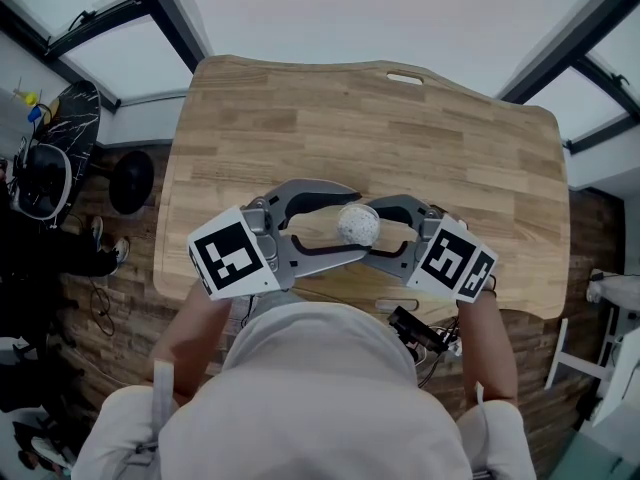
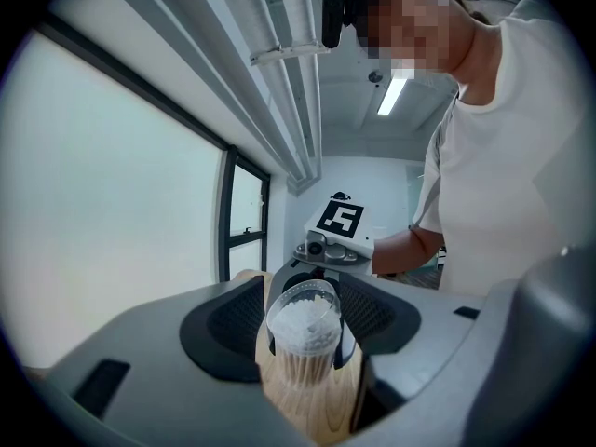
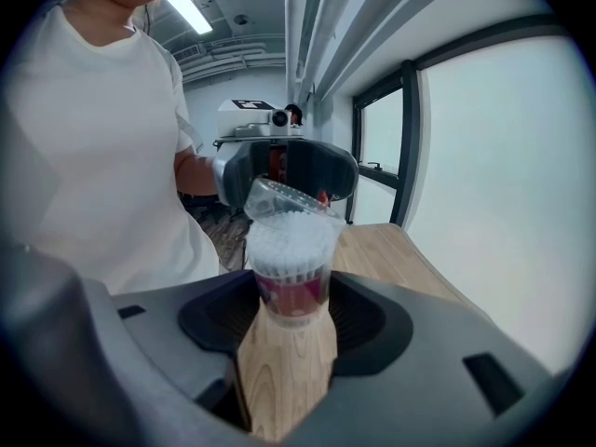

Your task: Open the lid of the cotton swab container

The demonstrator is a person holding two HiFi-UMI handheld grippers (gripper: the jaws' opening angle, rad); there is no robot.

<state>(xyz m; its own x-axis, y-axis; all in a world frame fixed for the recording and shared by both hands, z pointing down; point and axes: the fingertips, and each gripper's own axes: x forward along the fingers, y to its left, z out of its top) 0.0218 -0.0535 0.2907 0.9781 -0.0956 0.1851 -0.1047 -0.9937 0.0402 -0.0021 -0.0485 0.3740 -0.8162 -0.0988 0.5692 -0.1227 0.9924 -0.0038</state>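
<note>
- The left gripper (image 2: pixel 305 326) is narrowed to the width of the transparent round lid (image 3: pixel 282 197), with one dark ribbed pad against each side of it.
- The lid sits tilted on the clear plastic cotton swab container (image 1: pixel 357 225), with one side raised above the white swab tips.
- The container is between the two grippers, near the near edge of the light wooden table (image 1: pixel 400 128), about midway along it.
- The right gripper (image 3: pixel 291 298) faces the left one. It is clamped on the container's lower body, where a red label shows.
</note>
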